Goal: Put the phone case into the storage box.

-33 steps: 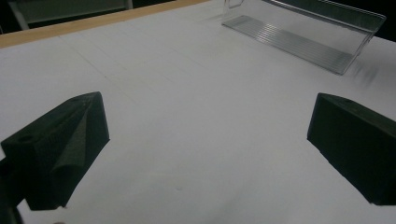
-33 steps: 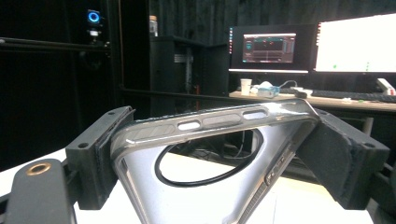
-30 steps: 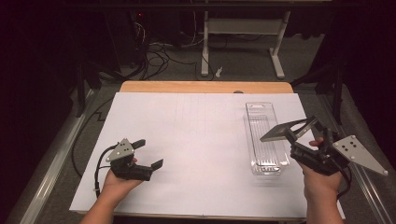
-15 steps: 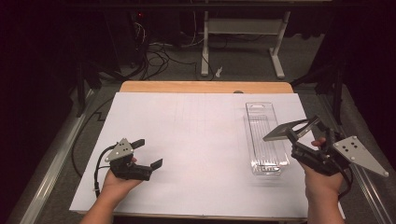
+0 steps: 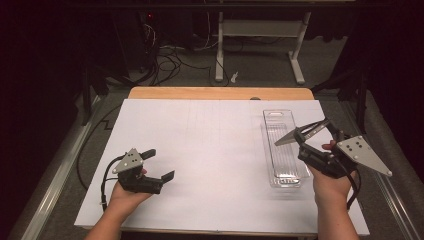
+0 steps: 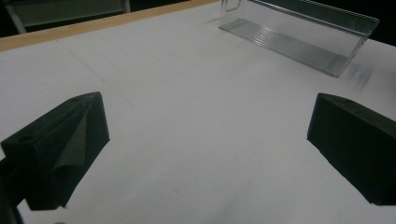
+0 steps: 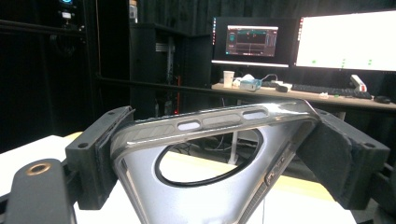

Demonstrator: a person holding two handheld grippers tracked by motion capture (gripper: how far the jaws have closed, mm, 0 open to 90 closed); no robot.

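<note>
Right gripper [image 5: 306, 134] clamped on a clear phone case [image 7: 205, 158], one black pad against each long side of it, held above the right edge of the white sheet [image 5: 210, 165] that covers the table; in the right gripper view, the case's ring cut-out and side button slots plainly seen, the case tilted and clear of the surface

Seen from the high view, the case [image 5: 302, 132] pointing toward the left, over the right rim of a clear plastic tray [image 5: 281, 150]; whether touching the tray, cannot tell

Tray lying lengthwise near the right edge of the sheet, its hang-tab end toward the far edge, its near end just beside the right hand [image 5: 330, 182]

Left gripper [image 5: 159, 163] near the near-left corner of the sheet, jaws spread wide with nothing between them, resting low in the left hand [image 5: 125, 192]; in the left gripper view, two black jaws apart over bare white sheet, the tray [image 6: 299, 39] lying well apart toward the far side

Wooden table edge [image 5: 220, 93] showing beyond the far edge of the sheet
</note>
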